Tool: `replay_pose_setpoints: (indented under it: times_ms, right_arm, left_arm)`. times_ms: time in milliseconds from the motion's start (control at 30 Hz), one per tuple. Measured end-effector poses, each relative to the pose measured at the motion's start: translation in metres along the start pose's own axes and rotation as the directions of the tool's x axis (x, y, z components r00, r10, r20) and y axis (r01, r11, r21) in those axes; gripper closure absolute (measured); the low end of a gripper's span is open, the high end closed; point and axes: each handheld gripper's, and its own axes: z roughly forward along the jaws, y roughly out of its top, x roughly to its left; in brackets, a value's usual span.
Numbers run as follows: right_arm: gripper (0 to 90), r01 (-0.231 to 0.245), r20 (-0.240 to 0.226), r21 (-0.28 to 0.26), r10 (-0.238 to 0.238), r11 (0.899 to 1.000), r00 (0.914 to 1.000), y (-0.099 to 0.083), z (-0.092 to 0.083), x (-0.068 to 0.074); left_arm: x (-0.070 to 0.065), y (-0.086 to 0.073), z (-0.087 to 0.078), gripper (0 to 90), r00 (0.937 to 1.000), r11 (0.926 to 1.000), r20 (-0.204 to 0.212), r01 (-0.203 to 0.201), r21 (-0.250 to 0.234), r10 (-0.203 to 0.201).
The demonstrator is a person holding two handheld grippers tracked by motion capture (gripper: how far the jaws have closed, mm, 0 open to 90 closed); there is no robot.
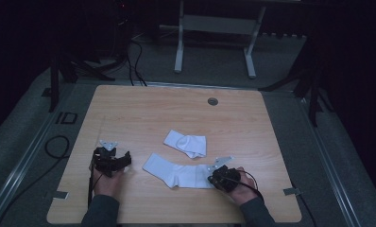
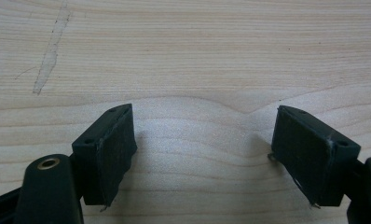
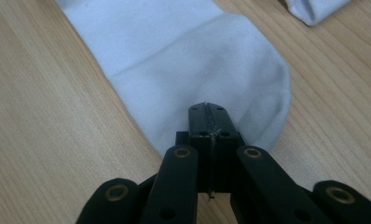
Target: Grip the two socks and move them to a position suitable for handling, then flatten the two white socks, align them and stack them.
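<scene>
On the table's near right edge, the right gripper (image 3: pixel 207 108) is clamped tight at the toe end of the flat white sock (image 1: pixel 176 171), left gripper (image 2: pixel 204 154) spread wide over bare wood, so next looks like a lift-and-fold toward the cuff.

Two socks are laid on the table (image 1: pixel 129 109): the folded sock (image 1: pixel 186 143) is set just behind the flat sock (image 1: pixel 174 171). The left gripper (image 1: pixel 111 161) is placed to the flat sock's left, the right gripper (image 1: pixel 213 177) at its right end.
</scene>
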Motion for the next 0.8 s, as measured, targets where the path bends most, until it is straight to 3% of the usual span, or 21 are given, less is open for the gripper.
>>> replay_pose_setpoints:
  times_ms: [300, 567, 800]
  right_arm:
    - [89.6, 0.011, -0.010, -0.009, -0.011, 1.000, 0.9999, 0.004, -0.004, 0.001]
    - [89.6, 0.036, 0.033, -0.060, -0.034, 0.998, 0.9989, 0.031, -0.018, -0.007]
    - [89.7, 0.038, 0.064, -0.068, -0.034, 0.997, 0.9974, 0.054, -0.001, -0.014]
  left_arm:
    - [0.000, 0.000, 0.000, 21.5, 1.0000, 1.0000, 0.000, -0.001, 0.001, 0.001]
    - [0.000, 0.000, 0.000, 21.5, 1.0000, 1.0000, 0.001, -0.001, 0.000, 0.001]
    - [0.000, 0.000, 0.000, 21.5, 1.0000, 1.0000, 0.001, -0.001, 0.000, 0.001]
